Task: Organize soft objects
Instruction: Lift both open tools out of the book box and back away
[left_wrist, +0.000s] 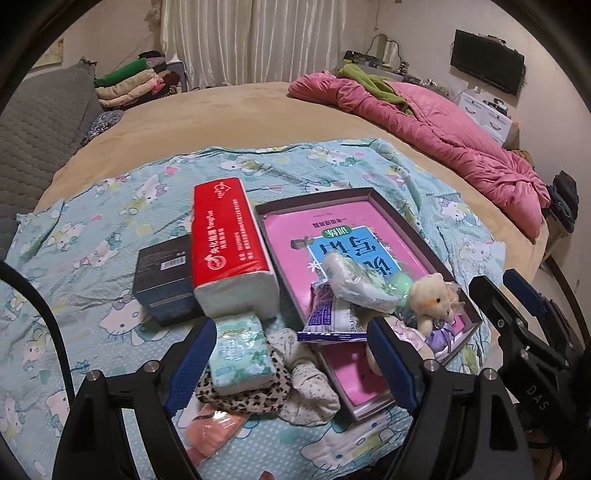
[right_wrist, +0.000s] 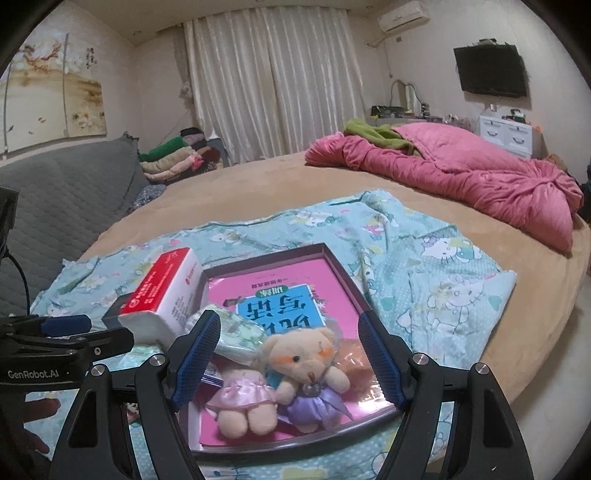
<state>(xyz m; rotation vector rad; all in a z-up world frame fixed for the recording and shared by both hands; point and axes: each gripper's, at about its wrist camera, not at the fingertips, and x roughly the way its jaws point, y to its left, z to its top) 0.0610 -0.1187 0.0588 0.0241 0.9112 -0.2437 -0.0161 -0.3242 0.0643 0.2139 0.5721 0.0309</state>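
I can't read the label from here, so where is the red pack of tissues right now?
In the left wrist view, the red tissue pack lies left of the tray, resting partly on a dark box, with a small green tissue packet just in front.

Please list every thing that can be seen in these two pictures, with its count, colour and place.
tissue brick: 1, red and white, left of tray
dark box: 1, black, left of tissue brick
tray: 1, dark rim, on patterned sheet
book: 1, pink and blue, inside tray
plush bears: 2, cream, in tray
small tissue pack: 1, green-white, on leopard cloth
quilt: 1, pink, far right of bed
left tool: 1, black and blue, open
right tool: 1, open, above bears
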